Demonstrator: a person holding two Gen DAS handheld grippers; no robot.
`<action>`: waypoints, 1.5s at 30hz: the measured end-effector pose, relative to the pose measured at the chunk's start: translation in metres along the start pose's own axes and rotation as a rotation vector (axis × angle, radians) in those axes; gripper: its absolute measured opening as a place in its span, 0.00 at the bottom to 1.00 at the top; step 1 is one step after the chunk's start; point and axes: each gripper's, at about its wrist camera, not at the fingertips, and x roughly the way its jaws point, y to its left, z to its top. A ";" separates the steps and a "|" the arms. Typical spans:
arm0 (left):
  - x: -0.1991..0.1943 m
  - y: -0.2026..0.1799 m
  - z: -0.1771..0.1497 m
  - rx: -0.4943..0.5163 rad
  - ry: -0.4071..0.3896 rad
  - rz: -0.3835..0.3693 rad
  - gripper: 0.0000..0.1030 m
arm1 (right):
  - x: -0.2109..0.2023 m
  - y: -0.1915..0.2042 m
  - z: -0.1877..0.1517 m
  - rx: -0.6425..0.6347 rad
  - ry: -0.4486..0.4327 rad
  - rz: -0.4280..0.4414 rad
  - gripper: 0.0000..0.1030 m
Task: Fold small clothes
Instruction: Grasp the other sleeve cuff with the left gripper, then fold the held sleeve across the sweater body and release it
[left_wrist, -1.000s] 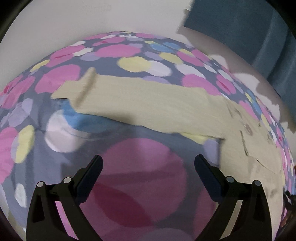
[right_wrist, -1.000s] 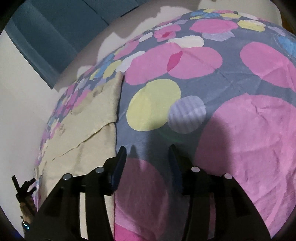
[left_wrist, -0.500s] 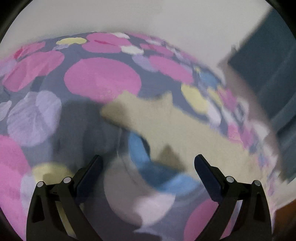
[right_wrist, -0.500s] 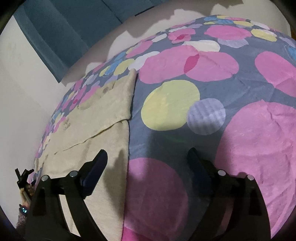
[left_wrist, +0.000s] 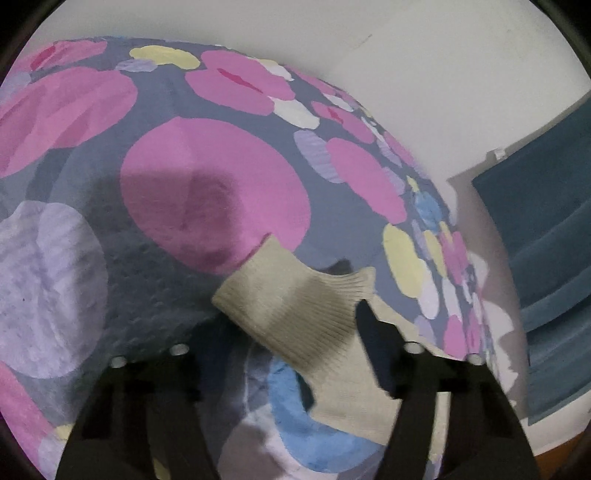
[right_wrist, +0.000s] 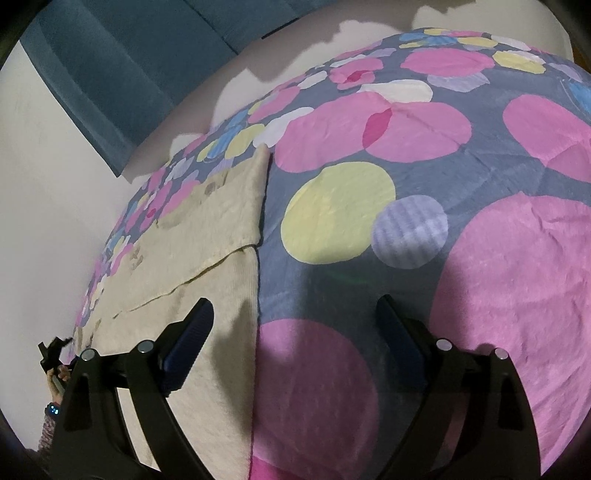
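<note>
A cream knitted garment lies flat on a spotted bedspread (left_wrist: 207, 192). In the left wrist view its ribbed sleeve cuff (left_wrist: 295, 299) lies between the jaws of my left gripper (left_wrist: 291, 332), which are closing around it. The right fingertip (left_wrist: 369, 325) stands at the cuff's edge and the left one is blurred; the cloth is not bunched. In the right wrist view the garment's body (right_wrist: 207, 258) fills the left side, with a straight edge down the middle. My right gripper (right_wrist: 295, 325) hangs open above that edge, one finger over the garment, the other over the bedspread (right_wrist: 498, 295).
The bedspread is grey with pink, yellow, lilac and blue circles. A white wall (left_wrist: 406, 74) and a teal curtain (right_wrist: 110, 74) run along the bed's far side. A hand holding the other gripper (right_wrist: 51, 354), a watch on its wrist, shows at the right wrist view's lower left.
The left gripper swept along the garment to its sleeve cuff, rolled, and its jaws narrowed around the cuff. The right gripper stayed in place and its jaws widened.
</note>
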 end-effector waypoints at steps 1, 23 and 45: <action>0.000 0.001 0.001 -0.003 -0.004 0.004 0.50 | 0.000 0.000 0.000 0.002 -0.001 0.000 0.87; -0.056 -0.096 -0.022 0.256 -0.215 0.148 0.05 | -0.003 -0.002 0.000 0.020 -0.012 0.009 0.87; 0.007 -0.374 -0.257 0.718 0.075 -0.232 0.05 | -0.004 -0.003 -0.001 0.040 -0.021 0.024 0.87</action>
